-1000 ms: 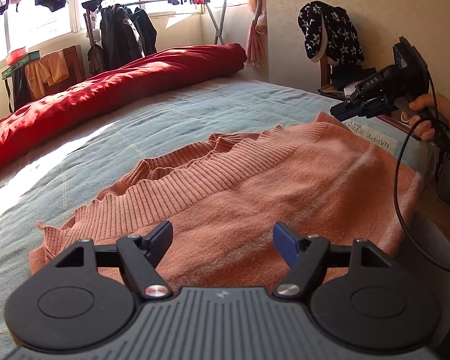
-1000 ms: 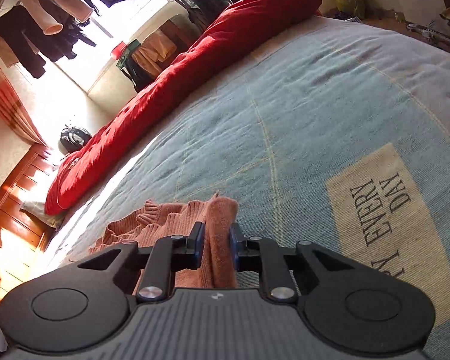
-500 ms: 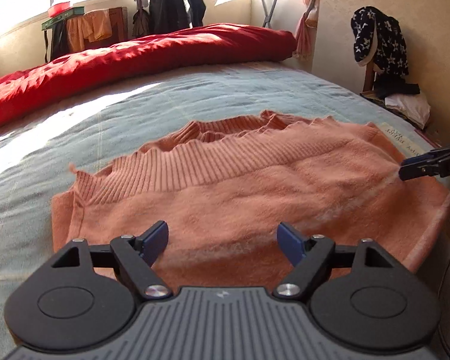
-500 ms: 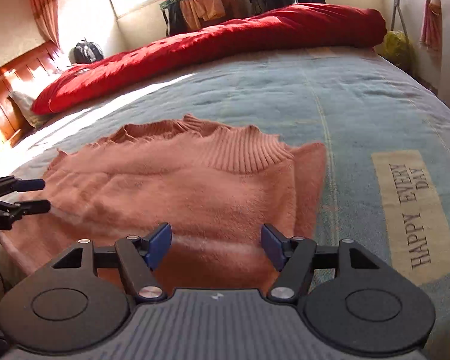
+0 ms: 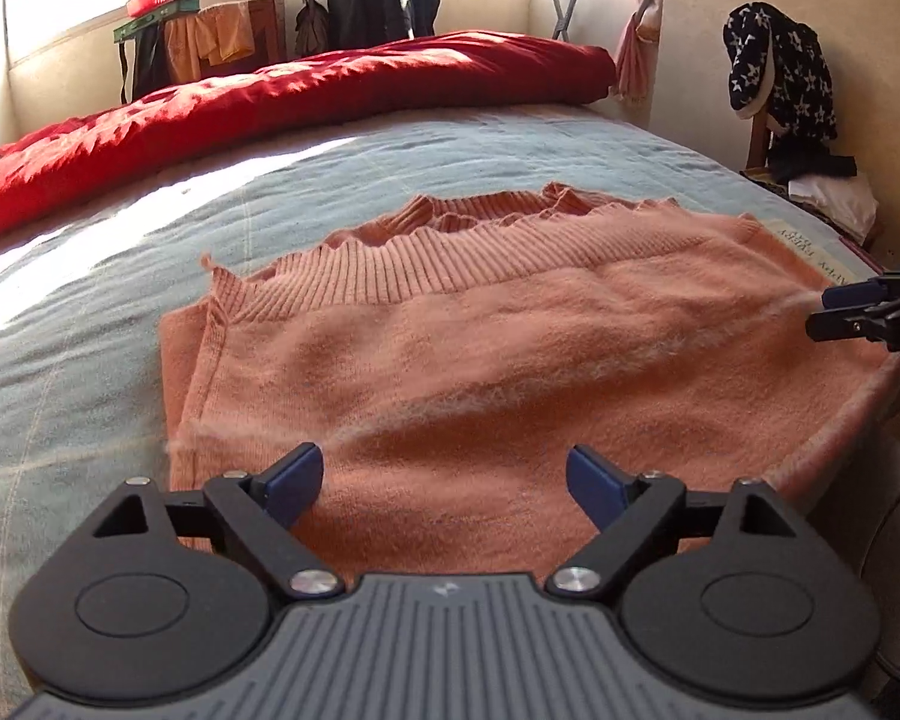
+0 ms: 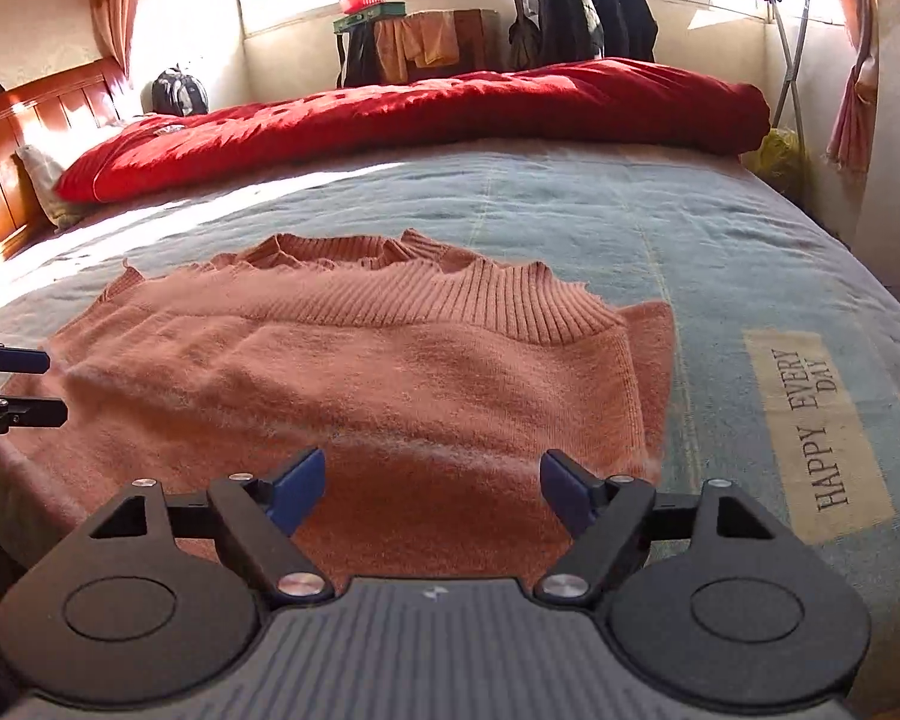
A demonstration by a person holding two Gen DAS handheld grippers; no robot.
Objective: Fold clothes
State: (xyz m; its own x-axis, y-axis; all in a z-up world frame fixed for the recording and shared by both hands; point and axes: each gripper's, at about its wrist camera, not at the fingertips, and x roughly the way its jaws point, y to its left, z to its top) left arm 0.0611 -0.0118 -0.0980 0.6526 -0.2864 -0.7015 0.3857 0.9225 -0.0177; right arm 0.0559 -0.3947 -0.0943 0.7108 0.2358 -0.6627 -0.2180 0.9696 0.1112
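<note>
bed (image 6: pixel 570 204): carries everything; pale blue cover with a printed "happy every day" patch (image 6: pixel 816 426) toward its right edge, and a red quilt (image 6: pixel 414 114) rolled along the far edge.

sweater (image 6: pixel 354 384): salmon knit, lying flat at the near edge of the bed and reaching out to it. a ribbed band runs across its far side, with more ribbing bunched just behind, so the cloth lies in at least two layers. on the right a narrow strip of under-layer shows past the upper edge, and the left wrist view shows a similar strip on the other side. this lie fits either a half-made fold or a finished one being checked; the frames do not settle which.

left gripper (image 5: pixel 444 477): jaws released, spread wide, holding nothing, over the near left part of the sweater.

right gripper (image 6: pixel 432 480): jaws likewise released and empty, over the near right part.

technique note: judged from this lie, any further fold goes best if both grippers pinch all layers at matching points, lift level and lay the edge down squarely, since this fuzzy knit probably drags and the layers slip apart.
</note>
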